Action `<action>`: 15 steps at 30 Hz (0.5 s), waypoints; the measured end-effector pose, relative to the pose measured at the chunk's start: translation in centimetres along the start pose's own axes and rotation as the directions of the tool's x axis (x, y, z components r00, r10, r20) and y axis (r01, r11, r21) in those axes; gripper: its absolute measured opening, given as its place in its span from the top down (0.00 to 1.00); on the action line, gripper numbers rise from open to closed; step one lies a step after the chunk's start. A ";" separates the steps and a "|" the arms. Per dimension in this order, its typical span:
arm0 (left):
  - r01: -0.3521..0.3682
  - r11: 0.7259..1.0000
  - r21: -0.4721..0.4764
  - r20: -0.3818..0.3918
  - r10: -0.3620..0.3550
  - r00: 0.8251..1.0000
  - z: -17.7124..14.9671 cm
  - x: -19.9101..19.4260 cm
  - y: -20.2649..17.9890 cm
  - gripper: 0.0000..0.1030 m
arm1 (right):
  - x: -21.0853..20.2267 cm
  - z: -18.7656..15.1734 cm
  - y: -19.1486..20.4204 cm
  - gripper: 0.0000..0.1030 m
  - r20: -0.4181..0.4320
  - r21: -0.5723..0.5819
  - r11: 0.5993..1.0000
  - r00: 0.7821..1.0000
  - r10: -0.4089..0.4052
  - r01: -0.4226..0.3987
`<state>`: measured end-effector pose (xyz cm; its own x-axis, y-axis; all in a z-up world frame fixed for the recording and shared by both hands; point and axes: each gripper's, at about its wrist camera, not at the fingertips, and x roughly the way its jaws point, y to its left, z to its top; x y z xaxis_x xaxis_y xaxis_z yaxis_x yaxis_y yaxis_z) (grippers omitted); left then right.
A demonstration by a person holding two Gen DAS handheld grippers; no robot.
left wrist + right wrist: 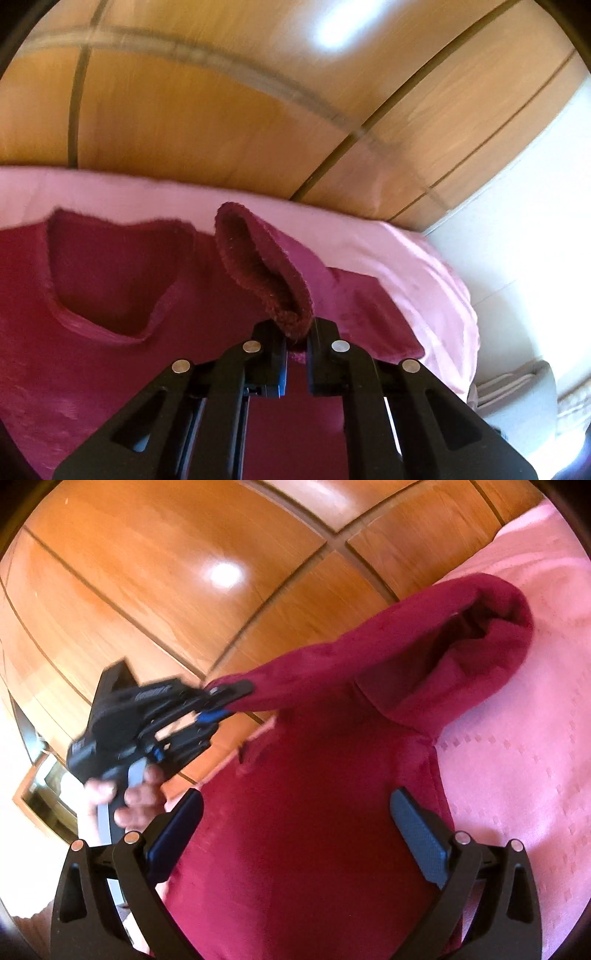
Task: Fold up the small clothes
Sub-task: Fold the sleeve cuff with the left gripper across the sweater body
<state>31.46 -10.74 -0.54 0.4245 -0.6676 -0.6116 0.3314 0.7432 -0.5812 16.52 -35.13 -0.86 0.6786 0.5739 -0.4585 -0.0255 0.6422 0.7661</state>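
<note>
A small dark red fleece top point(122, 332) lies on a pink bed sheet point(388, 251), neck opening point(103, 277) toward the wardrobe. My left gripper point(296, 338) is shut on the cuff of its sleeve point(266, 269) and holds it lifted off the bed. In the right wrist view the left gripper point(225, 698) shows pinching the end of the raised sleeve point(369, 657). My right gripper point(297, 834) is open, its fingers point(417, 834) spread over the body of the red top point(303, 849), holding nothing.
A glossy wooden wardrobe point(221, 103) stands right behind the bed. A white wall point(524, 221) and a pale cushion point(517, 391) lie to the right. The pink sheet point(517, 757) extends right of the garment.
</note>
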 end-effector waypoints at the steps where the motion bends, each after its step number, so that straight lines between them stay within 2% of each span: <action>1: 0.006 1.000 0.001 0.008 -0.006 1.000 0.0 -0.5 0.1 0.94 | -0.1 0.2 0.2 0.02 0.011 0.001 1.000 1.000 0.021 -0.021; 5: 0.006 1.000 -0.011 0.065 -0.005 0.998 -0.2 -3.1 0.9 0.94 | -0.2 1.0 1.9 0.02 0.088 -0.060 0.997 0.994 0.059 -0.054; 8: 0.007 0.999 -0.044 0.126 -0.001 0.992 -0.7 -5.9 2.6 0.94 | 1.0 2.0 0.9 0.02 0.084 0.039 0.996 0.993 0.080 -0.083; 11: -0.006 0.998 -0.061 0.171 0.016 0.985 -1.5 -8.6 3.9 0.94 | 1.8 2.7 -1.0 0.02 0.126 0.150 0.984 0.989 0.081 -0.100; 15: -0.047 0.995 -0.093 0.216 0.066 0.974 -2.5 -12.2 7.6 0.94 | 2.1 2.9 -1.3 0.02 0.149 0.146 0.987 0.988 0.040 -0.062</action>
<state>26.66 2.92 1.13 0.6172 -0.5918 -0.5185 0.2315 0.7664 -0.5992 20.13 -36.22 -1.48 0.7788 0.5172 -0.3549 0.0397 0.5240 0.8508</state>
